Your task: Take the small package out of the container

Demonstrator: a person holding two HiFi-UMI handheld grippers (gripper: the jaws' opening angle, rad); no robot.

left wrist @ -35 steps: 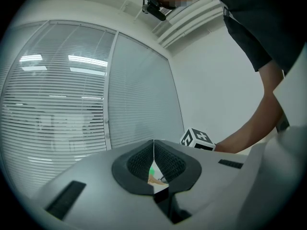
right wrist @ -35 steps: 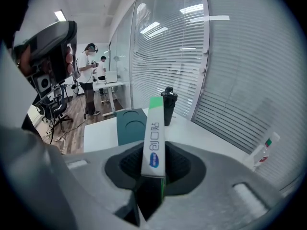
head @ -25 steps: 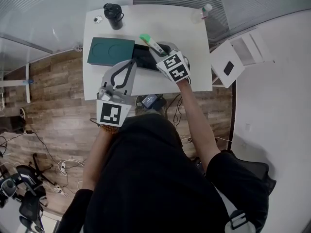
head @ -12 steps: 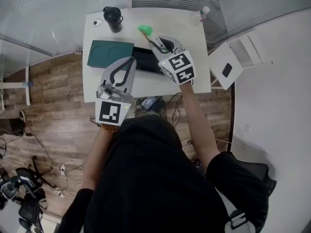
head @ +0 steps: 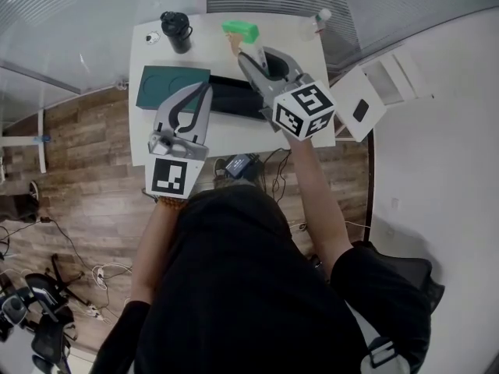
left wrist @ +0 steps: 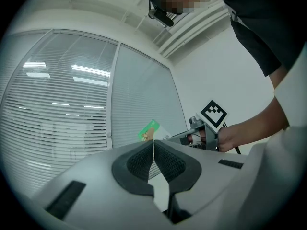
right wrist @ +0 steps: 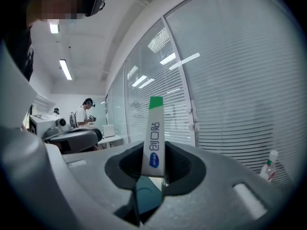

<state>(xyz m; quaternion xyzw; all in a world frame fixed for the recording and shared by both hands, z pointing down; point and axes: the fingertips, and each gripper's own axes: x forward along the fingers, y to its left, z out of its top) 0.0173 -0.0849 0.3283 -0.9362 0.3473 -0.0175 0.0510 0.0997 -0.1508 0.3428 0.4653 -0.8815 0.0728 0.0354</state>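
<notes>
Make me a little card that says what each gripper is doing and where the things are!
Right gripper: shut on the small package, held up in the air
Small package: green and white, out of the container
Left gripper: shut, empty
Container: dark, open, on the white table
Dark green box: beside the container, on its left
Black bottle: table's far left corner

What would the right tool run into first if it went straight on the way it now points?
Nothing close: past the small package clamped in the right tool, the way looks free up to the blind-covered glass wall. How far off that is, I can't judge.
</notes>
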